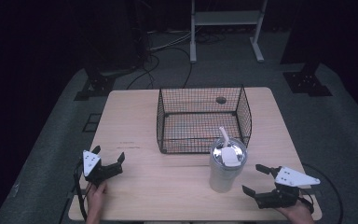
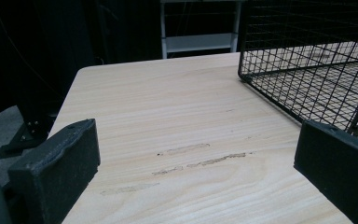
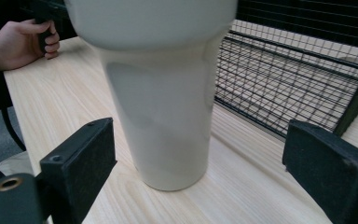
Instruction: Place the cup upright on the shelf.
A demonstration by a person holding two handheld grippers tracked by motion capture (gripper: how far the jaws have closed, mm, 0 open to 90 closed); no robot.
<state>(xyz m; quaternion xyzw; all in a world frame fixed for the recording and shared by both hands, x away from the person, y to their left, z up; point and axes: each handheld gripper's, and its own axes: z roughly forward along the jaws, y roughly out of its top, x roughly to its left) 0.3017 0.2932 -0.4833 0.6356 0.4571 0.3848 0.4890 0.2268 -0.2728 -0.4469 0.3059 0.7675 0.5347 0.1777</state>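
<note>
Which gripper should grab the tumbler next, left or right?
Right. The right gripper sits just beside the tumbler, its open jaws facing it in the right gripper view. The left gripper is farther off across the table, facing bare wood.

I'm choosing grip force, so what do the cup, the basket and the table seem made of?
Cup: likely plastic, smooth pale wall with a soft sheen, shiny lid.
Basket: black wire mesh, probably coated metal, with an open grid.
Table: light wood or wood-look laminate with visible grain and scuffs.
</note>
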